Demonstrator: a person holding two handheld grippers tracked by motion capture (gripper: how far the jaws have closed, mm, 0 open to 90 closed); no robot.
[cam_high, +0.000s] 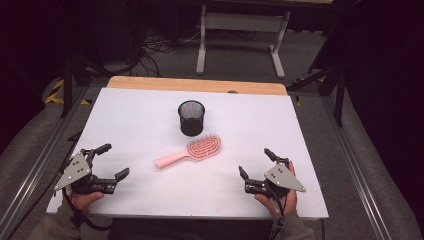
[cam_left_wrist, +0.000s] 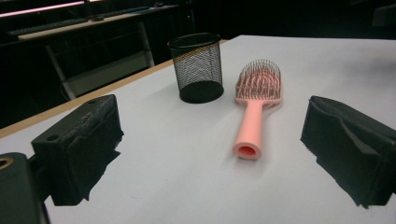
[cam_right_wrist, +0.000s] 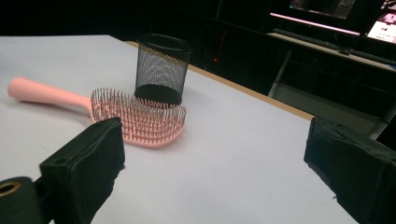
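Brush (cam_high: 192, 151) is seen as smooth pink plastic with a matt sheen; thin bristles (cam_right_wrist: 140, 119) look like plastic with tiny ball tips. Cup (cam_high: 191, 117) is made of black wire mesh, metal, with a solid rim. Table (cam_high: 140, 125) is covered in matt white sheet, with a bare wood edge (cam_high: 197, 85). Gripper pads (cam_left_wrist: 86, 140) are seen as rough black foam, frayed at the edges.

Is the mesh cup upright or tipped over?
Upright: the mesh cup stands on its base, open rim up, beside the pink hairbrush.
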